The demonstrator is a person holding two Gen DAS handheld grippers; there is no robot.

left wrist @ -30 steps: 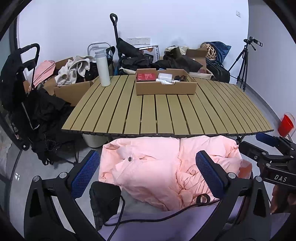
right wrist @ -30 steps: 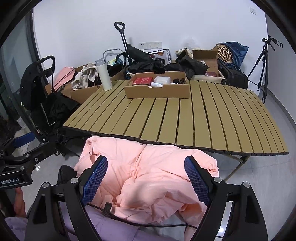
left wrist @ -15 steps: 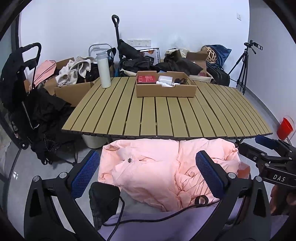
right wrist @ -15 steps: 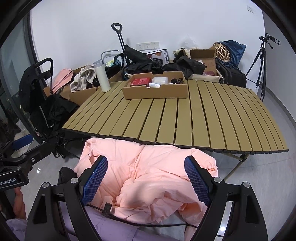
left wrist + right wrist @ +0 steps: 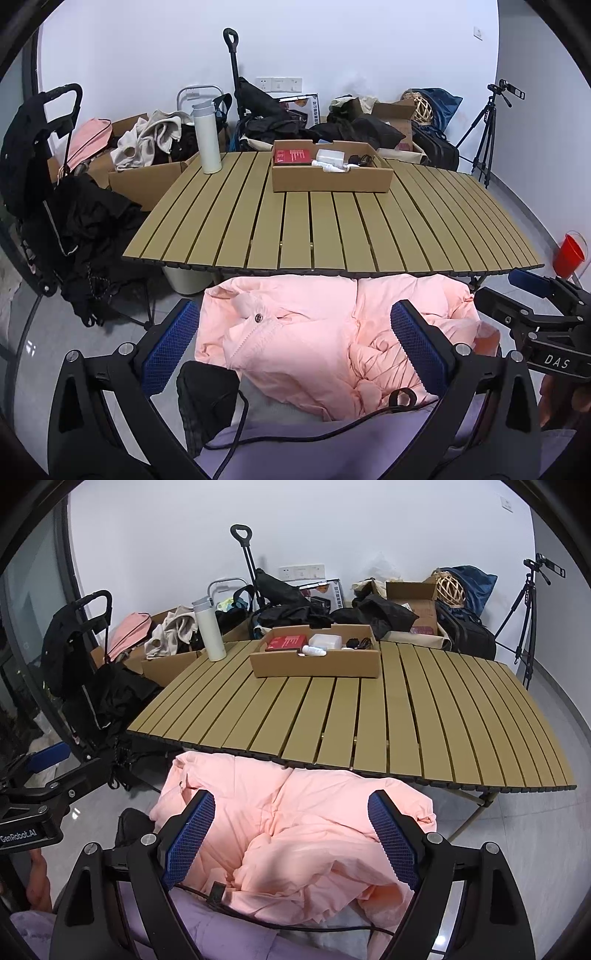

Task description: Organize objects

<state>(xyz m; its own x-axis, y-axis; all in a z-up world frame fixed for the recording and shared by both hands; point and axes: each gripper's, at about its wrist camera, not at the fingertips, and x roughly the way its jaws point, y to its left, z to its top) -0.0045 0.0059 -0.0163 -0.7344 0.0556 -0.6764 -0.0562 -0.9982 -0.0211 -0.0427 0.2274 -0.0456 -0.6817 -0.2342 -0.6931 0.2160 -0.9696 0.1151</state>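
A shallow cardboard box [image 5: 332,179] [image 5: 316,664] stands at the far middle of the slatted table [image 5: 332,229] [image 5: 406,716]. It holds a red book [image 5: 291,156] [image 5: 286,642], a white case [image 5: 330,154], a white tube and black cables. A white bottle [image 5: 207,138] [image 5: 208,629] stands upright at the table's far left corner. My left gripper [image 5: 293,347] and right gripper [image 5: 291,842] are open and empty, both held low in front of the table over a pink puffer jacket [image 5: 314,332] [image 5: 295,834].
Behind the table lie cardboard boxes with clothes [image 5: 147,140], black bags [image 5: 266,110] and a wicker ball [image 5: 448,590]. A black stroller [image 5: 44,177] stands left, a tripod [image 5: 487,129] right, a red bucket [image 5: 569,254] on the floor right. A black cable crosses my lap.
Both views have tilted up slightly, so the table sits a little lower in frame. The grippers stay open over the jacket.
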